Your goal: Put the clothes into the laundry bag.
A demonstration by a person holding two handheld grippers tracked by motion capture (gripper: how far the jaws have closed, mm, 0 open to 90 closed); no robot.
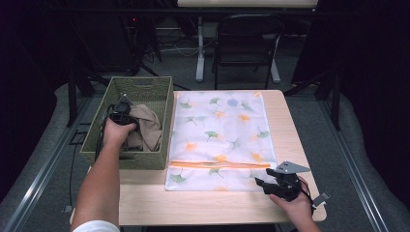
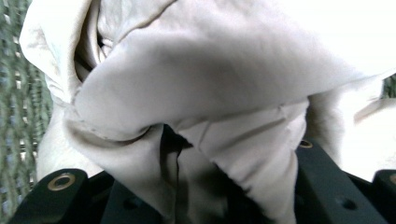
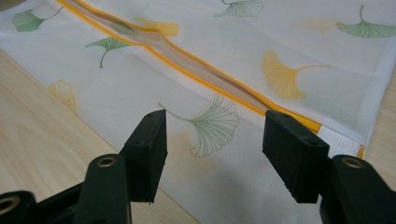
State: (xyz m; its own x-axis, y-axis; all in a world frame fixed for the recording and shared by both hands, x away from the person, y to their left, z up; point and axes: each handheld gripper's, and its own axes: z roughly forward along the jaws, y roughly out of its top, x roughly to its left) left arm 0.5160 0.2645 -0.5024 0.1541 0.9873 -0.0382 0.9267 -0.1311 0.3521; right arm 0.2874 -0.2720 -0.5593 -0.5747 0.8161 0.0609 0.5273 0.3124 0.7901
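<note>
A beige cloth (image 1: 147,128) lies bunched in the green woven basket (image 1: 140,82) at the table's left. My left gripper (image 1: 126,108) reaches into the basket and is shut on a fold of that cloth. In the left gripper view the cloth (image 2: 210,70) hangs pinched between the jaws of the left gripper (image 2: 196,186). A white mesh bag (image 1: 222,130) printed with ginkgo leaves lies flat mid-table, its orange zipper (image 1: 220,164) near the front. My right gripper (image 1: 263,178) hovers open over the bag's front right corner. In the right gripper view the right gripper (image 3: 212,135) straddles a leaf print just short of the zipper (image 3: 187,70).
The wooden table (image 1: 193,205) shows bare in front of the bag and along its right side. A black chair (image 1: 246,38) and stand legs sit beyond the far edge. The basket's weave (image 2: 14,93) shows at the left of the left gripper view.
</note>
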